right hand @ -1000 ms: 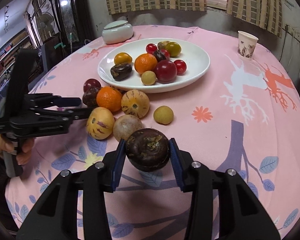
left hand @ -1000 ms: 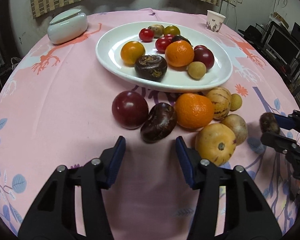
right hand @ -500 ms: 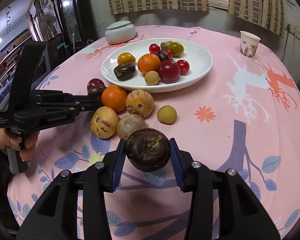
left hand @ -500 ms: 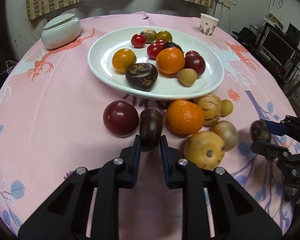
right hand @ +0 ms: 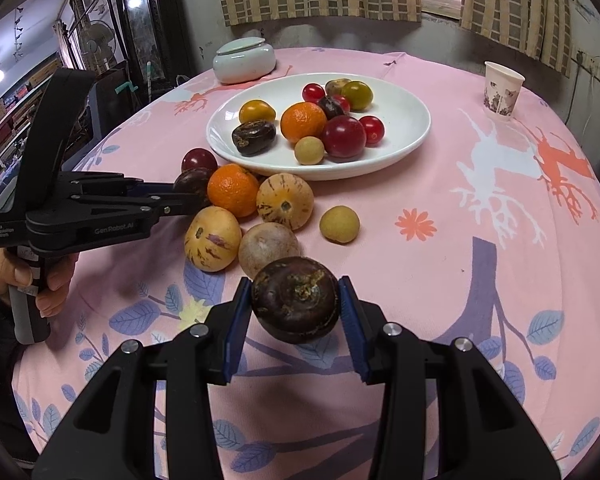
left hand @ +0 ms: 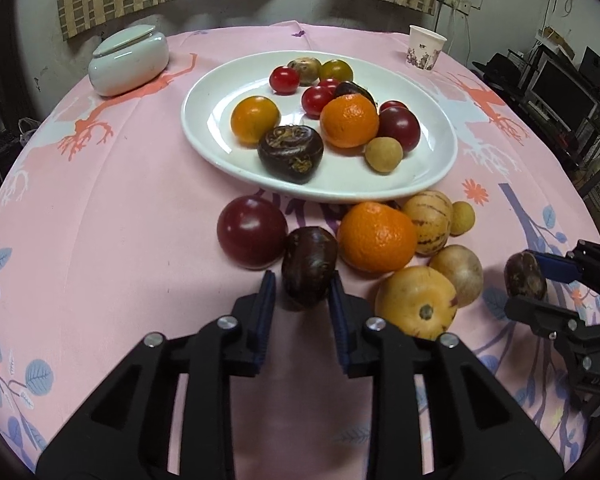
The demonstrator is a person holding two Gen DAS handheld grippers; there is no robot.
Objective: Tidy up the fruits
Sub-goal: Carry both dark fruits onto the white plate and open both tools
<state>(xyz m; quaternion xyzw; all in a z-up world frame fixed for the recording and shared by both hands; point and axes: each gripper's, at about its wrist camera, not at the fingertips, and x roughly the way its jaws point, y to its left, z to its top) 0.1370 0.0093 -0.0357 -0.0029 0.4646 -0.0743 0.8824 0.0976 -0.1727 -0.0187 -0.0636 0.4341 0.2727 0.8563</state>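
My left hand-held gripper point(left hand: 302, 286) was opening around a dark purple fruit point(left hand: 309, 266) on the table point(left hand: 100, 208), its pads seemingly just clear of it. My right hand-held gripper point(right hand: 296, 304) stayed clamped on a brown-purple mangosteen point(right hand: 296, 305), near the white plate point(right hand: 404, 120).

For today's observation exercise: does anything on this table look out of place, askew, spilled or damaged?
Nothing is spilled or broken. The one untidy thing: a cluster of fruit, including an orange and a dark red plum, lies loose on the tablecloth beside the white plate instead of on it.
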